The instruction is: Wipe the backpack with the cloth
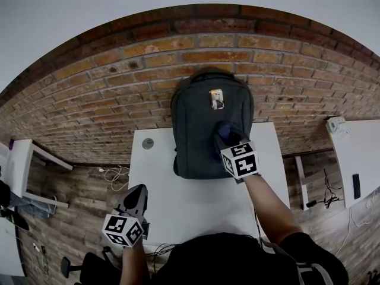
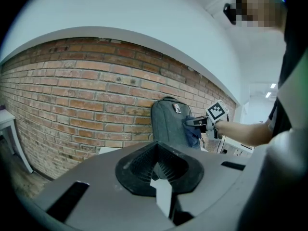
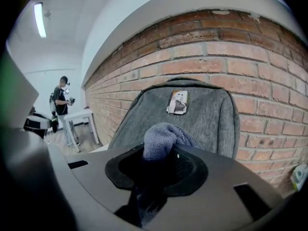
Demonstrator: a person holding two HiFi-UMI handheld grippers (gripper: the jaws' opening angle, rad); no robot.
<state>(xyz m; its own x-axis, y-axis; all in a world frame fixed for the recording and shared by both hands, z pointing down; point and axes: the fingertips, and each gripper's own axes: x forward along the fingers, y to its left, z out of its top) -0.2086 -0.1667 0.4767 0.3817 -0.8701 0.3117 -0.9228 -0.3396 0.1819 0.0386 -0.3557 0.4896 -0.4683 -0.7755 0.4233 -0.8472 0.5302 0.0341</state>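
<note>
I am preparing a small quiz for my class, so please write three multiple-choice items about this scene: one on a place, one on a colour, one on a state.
1. Where does the backpack stand?
A) on the floor
B) on the white table, against the brick wall
C) on a chair

2. What colour is the cloth?
A) red
B) yellow
C) blue-grey

3. The right gripper is:
A) shut on the cloth
B) open and empty
C) shut on a strap

Answers:
1 B, it stands upright on the table at the wall.
2 C, the right gripper view shows blue-grey folds.
3 A, the cloth is pinched between its jaws.
</note>
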